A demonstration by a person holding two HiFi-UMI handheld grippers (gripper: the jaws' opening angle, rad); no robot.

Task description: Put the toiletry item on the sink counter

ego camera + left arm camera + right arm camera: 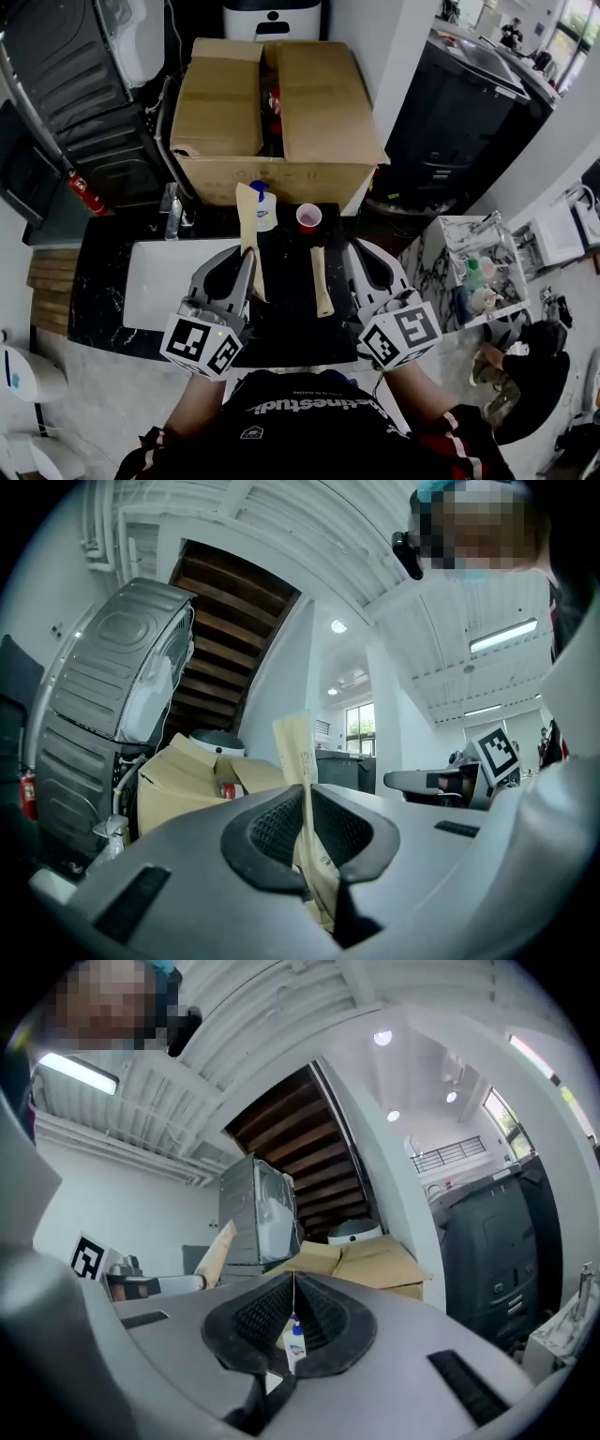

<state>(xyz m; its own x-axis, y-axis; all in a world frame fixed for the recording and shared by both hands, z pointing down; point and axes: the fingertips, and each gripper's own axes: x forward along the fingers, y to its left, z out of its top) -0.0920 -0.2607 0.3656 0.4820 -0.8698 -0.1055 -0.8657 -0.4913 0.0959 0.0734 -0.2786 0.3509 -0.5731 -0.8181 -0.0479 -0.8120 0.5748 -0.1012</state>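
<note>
Your left gripper (251, 270) (305, 841) is clenched on a flat beige packet (249, 220) (298, 752), which stands out forward of it, above the dark surface (98, 281). Your right gripper (323, 286) (293, 1321) grasps a thin beige strip (319, 267). Ahead of both, a bottle (264, 208) (296, 1340) stands on the surface beside a red cup (308, 217).

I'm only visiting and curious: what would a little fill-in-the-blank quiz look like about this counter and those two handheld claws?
The small cup on the dark counter is ____. The white bottle beside it has a ____ cap. Behind them stands a large ____ box. The left gripper clamps a tan paper packet, the right gripper a thin tan strip, so ____ of them is empty.
Missing words: red, blue, cardboard, neither.
</note>
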